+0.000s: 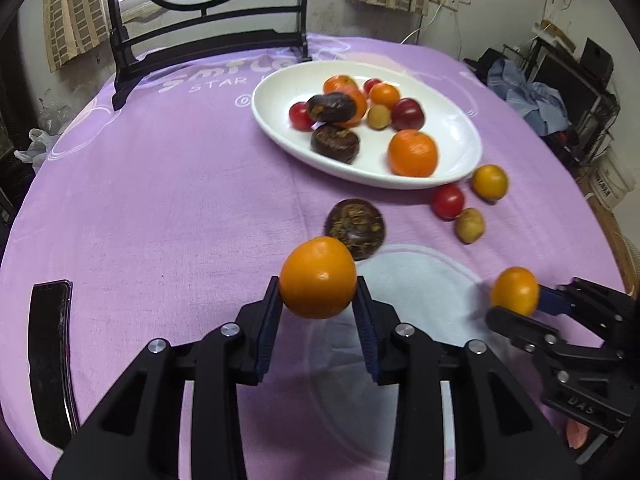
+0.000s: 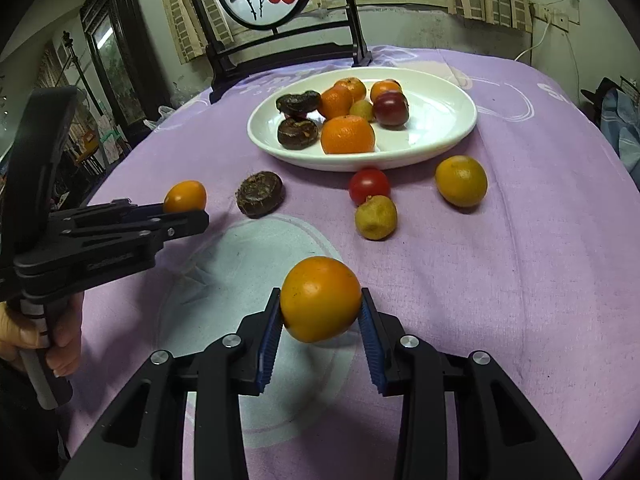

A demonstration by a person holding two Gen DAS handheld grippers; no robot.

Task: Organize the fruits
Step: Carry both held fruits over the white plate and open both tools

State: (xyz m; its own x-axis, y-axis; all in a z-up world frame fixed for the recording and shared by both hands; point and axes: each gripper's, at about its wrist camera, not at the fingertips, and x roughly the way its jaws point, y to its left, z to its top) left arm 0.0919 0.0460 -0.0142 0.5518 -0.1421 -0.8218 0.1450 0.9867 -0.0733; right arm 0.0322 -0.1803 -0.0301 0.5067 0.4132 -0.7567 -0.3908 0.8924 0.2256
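Above the purple tablecloth, both tools are loaded: the left gripper pinches a small orange fruit between its blue pads, and the right gripper squeezes a second orange fruit the same way, each lifted clear of the cloth. The white plate lies ahead, toward the far side of the table, already carrying oranges, dark round fruits and a red one. To finish well, I'd say each hand should carry its fruit over the near rim and let go low, on the bare right part of the plate (round fruit rolls). Between hands and plate sit loose pieces: a dark disc-shaped fruit, a red tomato, a yellowish fruit touching it, and another orange fruit beside the rim. A low approach could knock them.
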